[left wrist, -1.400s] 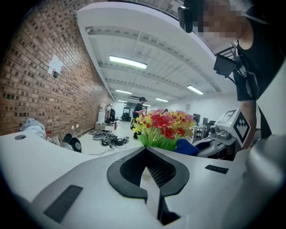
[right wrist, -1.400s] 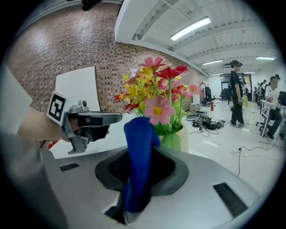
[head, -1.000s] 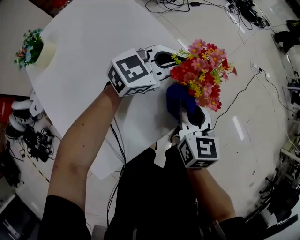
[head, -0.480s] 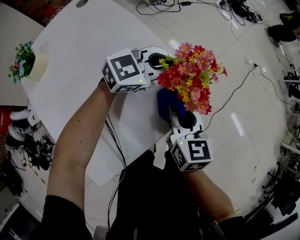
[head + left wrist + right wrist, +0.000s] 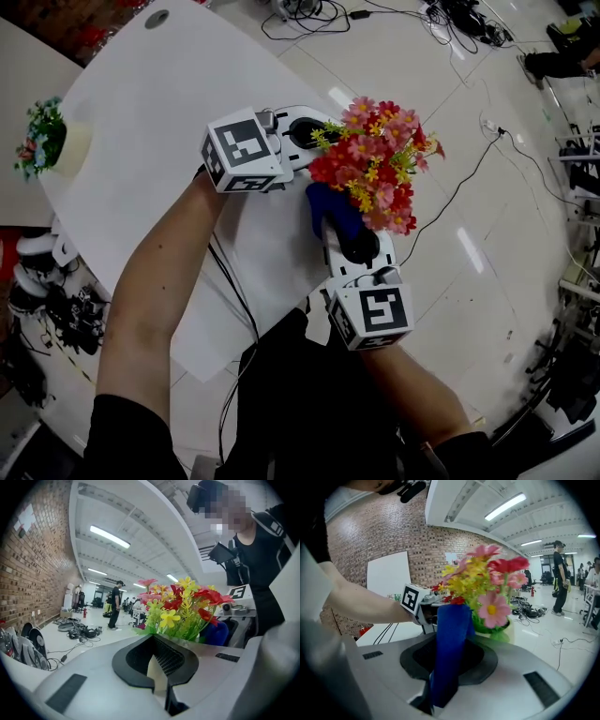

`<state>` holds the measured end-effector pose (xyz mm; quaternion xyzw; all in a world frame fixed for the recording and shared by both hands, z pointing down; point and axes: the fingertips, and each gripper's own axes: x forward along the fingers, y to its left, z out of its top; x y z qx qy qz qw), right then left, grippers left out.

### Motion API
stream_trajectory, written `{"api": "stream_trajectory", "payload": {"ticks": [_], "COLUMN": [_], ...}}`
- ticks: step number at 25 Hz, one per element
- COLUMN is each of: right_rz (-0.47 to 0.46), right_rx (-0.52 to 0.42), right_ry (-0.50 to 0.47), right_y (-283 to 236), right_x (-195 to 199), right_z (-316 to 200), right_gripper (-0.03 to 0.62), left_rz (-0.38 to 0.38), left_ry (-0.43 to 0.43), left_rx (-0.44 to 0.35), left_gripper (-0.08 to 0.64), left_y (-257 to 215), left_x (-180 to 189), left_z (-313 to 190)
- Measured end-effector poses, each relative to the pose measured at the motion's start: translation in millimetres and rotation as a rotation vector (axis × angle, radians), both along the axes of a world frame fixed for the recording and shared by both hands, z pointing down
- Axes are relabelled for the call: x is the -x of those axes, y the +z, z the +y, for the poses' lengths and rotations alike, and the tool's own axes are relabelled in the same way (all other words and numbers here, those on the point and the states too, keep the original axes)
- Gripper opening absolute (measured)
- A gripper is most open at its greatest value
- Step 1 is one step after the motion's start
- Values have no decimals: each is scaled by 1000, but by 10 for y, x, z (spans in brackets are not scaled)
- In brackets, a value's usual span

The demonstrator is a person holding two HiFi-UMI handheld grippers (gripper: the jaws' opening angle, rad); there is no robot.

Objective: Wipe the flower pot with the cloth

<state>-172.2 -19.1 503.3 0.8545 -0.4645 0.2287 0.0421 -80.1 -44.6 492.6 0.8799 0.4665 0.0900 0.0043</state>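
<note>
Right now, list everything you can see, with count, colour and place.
flower pot: one, cream, with red, pink and yellow flowers, between the left gripper's jaws
cloth: one, blue, beside the flower pot
second pot: one, pale, small flowers, table's left edge
table: one, white
cables: several, black, on the floor
left gripper: white, shut on the flower pot
right gripper: white, shut on the cloth

- No words, brand names or numbers that I can read in any view.
- Left marker cube [image 5: 246,150], right marker cube [image 5: 373,314]: black-and-white square patterns only.
- Paper sheet [image 5: 26,520] on brick wall, upper left: illegible.
</note>
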Motion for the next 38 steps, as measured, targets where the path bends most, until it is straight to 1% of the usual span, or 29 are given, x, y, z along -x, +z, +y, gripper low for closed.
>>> {"api": "stream_trajectory", "payload": {"ticks": [5,7,11,14,17,21,25,27,28,31,32,35,36,38], "right_rz": [19,37,63,78,92,84,77,72,65,25,28,95,102,83], "right_rx": [43,50,80,77,66,80,39,31,25,26,35,60,56,46], "right_ry": [33,42,56,81,81,114,112,116,130,224,211,60,21,-20], "right_y": [125,156,170,125,114,103,121,136,150,202,213,113,69,19], "right_x": [-94,-158,-186,-165,-124,-140,-156,-188,-219,-342,-327,-112,-39,51], "right_z": [-275,-370,-405,-242,-60,191,347,415,476,733,747,502,386,144], "right_gripper": [78,78,78,78,78,78,78,78,78,78,78,78,78,78], "left_rz": [1,0,-11,-10,-1,11,0,-1,-1,-6,-9,-17,-18,-18], "left_ry": [27,46,52,50,46,41,28,31,33,31,28,15,11,4], "left_rx": [-6,-22,-27,-24,-30,-47,-46,-61,-70,-79,-77,-70,-66,-58], "left_gripper": [0,0,0,0,0,0,0,0,0,0,0,0,0,0], "left_y": [-7,-4,8,6,12,-8,11,28,33,29,26,24,19,6], "left_x": [5,-1,-1,0,9,22,20,3,-4,-14,-13,3,5,3], "left_z": [8,3,11,12,12,8,8,7,8,9,7,4,4,-1]}}
